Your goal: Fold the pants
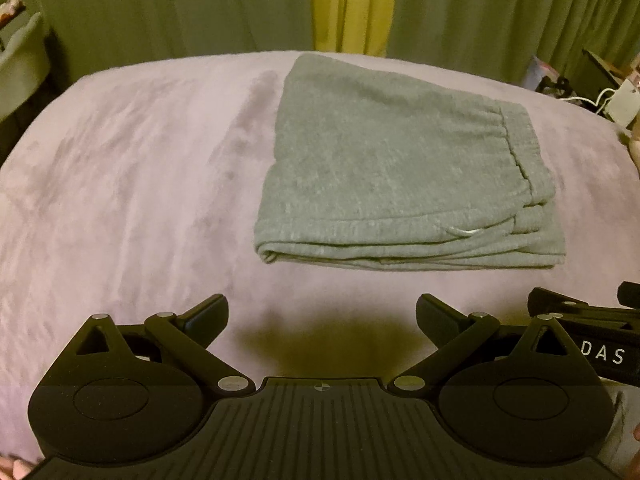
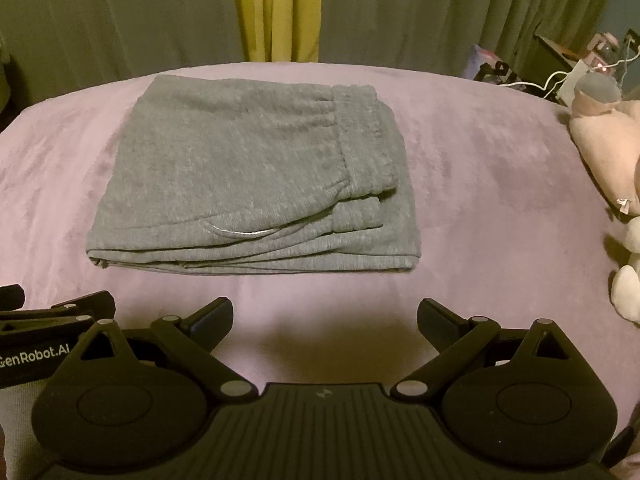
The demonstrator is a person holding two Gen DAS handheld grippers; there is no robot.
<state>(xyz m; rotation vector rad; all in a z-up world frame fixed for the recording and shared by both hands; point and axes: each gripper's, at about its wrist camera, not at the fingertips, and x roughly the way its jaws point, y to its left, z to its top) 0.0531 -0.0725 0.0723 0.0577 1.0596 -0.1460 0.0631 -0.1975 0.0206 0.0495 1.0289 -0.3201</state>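
Note:
The grey sweatpants (image 1: 392, 168) lie folded into a flat rectangular stack on the pink blanket (image 1: 132, 184), waistband on the right side. They also show in the right wrist view (image 2: 248, 176). My left gripper (image 1: 322, 312) is open and empty, held back from the near edge of the stack. My right gripper (image 2: 325, 316) is open and empty too, just short of the stack's near edge. The right gripper's body (image 1: 588, 336) shows at the right edge of the left wrist view. The left gripper's body (image 2: 44, 332) shows at the left edge of the right wrist view.
Green and yellow curtains (image 1: 344, 4) hang behind the bed. Plush toys (image 2: 604, 148) lie at the bed's right edge. A cluttered side table with cables (image 2: 576, 68) stands at the back right. A pale bin (image 1: 20, 68) stands at the far left.

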